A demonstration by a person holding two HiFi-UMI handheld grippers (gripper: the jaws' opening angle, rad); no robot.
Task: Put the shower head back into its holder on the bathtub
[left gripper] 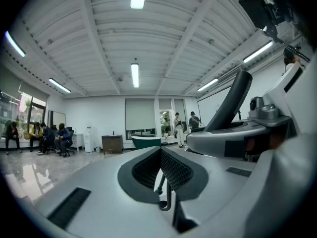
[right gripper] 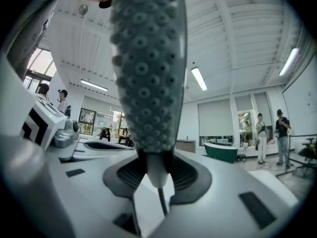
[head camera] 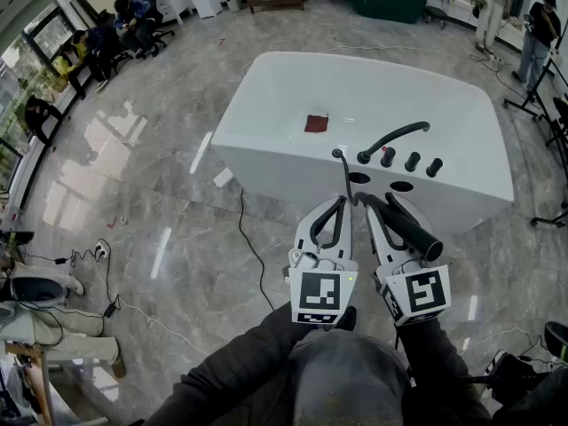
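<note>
Grey marbled floor [head camera: 151, 176] spreads out glossy around a white bathtub [head camera: 293, 87], the largest thing in the head view, which stands just beyond the two grippers. At the far left edge of the room a few people [head camera: 115, 29] sit on chairs, well apart from the tub. A thin black cable [head camera: 253, 247] trails over the floor from the tub's near wall toward the person. The left gripper [head camera: 342, 204] [left gripper: 159, 150] and the right gripper [head camera: 380, 204] [right gripper: 151, 155] are held side by side, level, in front of the tub's near wall. The right gripper's jaws are clamped on the narrow neck of the shower head [head camera: 417, 233] [right gripper: 148, 73]. Its dark body lies back over that gripper toward the marker cube, and in the right gripper view its nubbed face rises straight up from the jaws. It is off the tub, short of the two dark oval openings [head camera: 359, 177] in the near rim. The left gripper's jaws are drawn together on the thin hose [head camera: 344, 176] [left gripper: 167, 195] [right gripper: 161, 202], which runs down from the rim and across to the shower head. On the rim a curved dark spout [head camera: 395, 138] stands beside three dark knobs [head camera: 413, 161]. A small red cloth [head camera: 316, 123] lies inside the tub.
</note>
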